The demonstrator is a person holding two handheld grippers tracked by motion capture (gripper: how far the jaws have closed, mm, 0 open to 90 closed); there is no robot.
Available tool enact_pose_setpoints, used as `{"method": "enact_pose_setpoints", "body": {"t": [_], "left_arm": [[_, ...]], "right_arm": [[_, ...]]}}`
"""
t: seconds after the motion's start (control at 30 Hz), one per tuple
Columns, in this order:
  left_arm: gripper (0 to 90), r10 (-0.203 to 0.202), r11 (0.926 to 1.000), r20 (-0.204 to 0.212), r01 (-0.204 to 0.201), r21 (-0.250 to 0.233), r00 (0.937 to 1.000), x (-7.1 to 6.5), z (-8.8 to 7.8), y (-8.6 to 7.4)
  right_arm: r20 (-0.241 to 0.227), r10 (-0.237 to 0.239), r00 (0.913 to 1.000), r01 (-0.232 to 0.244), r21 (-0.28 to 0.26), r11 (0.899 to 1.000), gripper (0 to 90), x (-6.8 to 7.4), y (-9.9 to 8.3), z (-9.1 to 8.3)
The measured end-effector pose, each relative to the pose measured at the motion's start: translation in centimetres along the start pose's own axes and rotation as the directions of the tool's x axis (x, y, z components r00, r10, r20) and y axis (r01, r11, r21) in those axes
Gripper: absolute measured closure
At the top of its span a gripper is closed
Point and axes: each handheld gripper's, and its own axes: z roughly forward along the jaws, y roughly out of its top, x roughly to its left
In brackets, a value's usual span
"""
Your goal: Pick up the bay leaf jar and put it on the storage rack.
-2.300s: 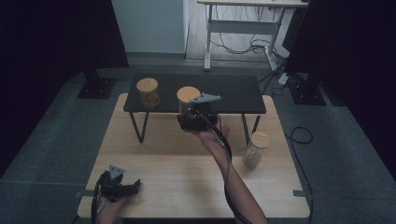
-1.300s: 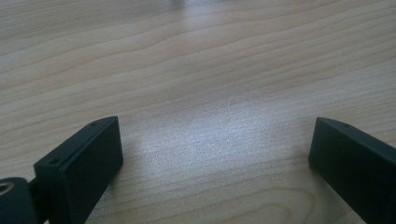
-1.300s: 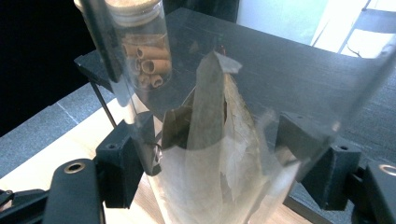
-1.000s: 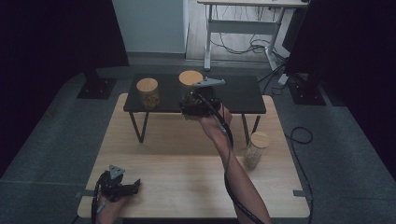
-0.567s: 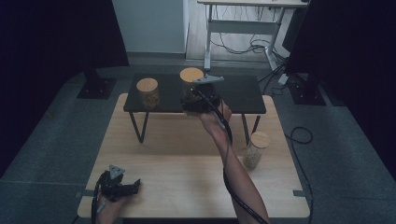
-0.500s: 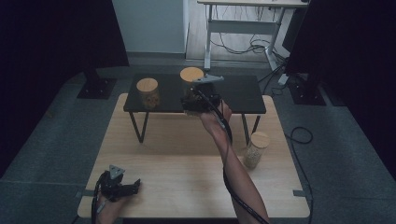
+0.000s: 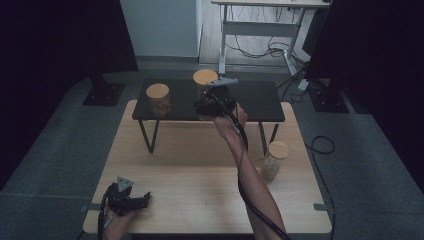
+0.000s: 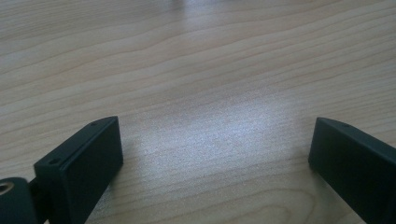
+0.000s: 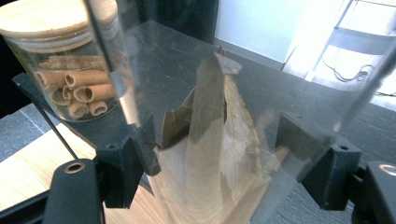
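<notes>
Glass jar of dried leaves [image 9: 219, 154], cork-lidded [image 7: 205, 76], is clamped between the jaws of the right tool [image 7: 212, 102] over the black shelf [image 7: 260, 95], just beside the jar of cinnamon sticks [image 9: 65, 88] already standing there. Whether its base touches the shelf, I cannot tell. Judgement: placement nearly done; release and withdrawal remain. A third jar [image 7: 274, 160] waits on the wooden bench [image 7: 190, 170], probably next. Left tool [image 8: 210, 154] rests at the bench's near corner, jaws apart, empty.
</notes>
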Motion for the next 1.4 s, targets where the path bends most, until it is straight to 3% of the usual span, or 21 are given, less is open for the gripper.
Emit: {"method": "enact_pose_setpoints", "body": {"t": [0.47,0.9,1.17,1.4], "left_arm": [[2.5,0.001,1.0000,0.000,-0.001,0.000,1.0000,0.0,0.0,0.0],[2.5,0.002,1.0000,0.000,-0.002,0.000,1.0000,0.0,0.0,0.0],[2.5,0.000,1.0000,0.001,0.000,0.000,1.0000,0.0,0.0,0.0],[2.5,0.003,1.0000,0.000,-0.003,0.002,1.0000,0.0,0.0,0.0]], "right_arm": [[-0.010,0.025,0.9996,-0.025,-0.007,1.000,25.4,-0.6,0.5,1.3],[-0.021,0.026,0.9994,-0.027,-0.009,1.000,24.4,-0.7,0.4,1.3],[0.002,-0.047,0.9989,0.047,-0.004,0.999,3.0,-0.3,0.4,1.4],[0.005,-0.077,0.9970,0.077,-0.008,0.997,0.6,0.1,0.3,1.4]]}}
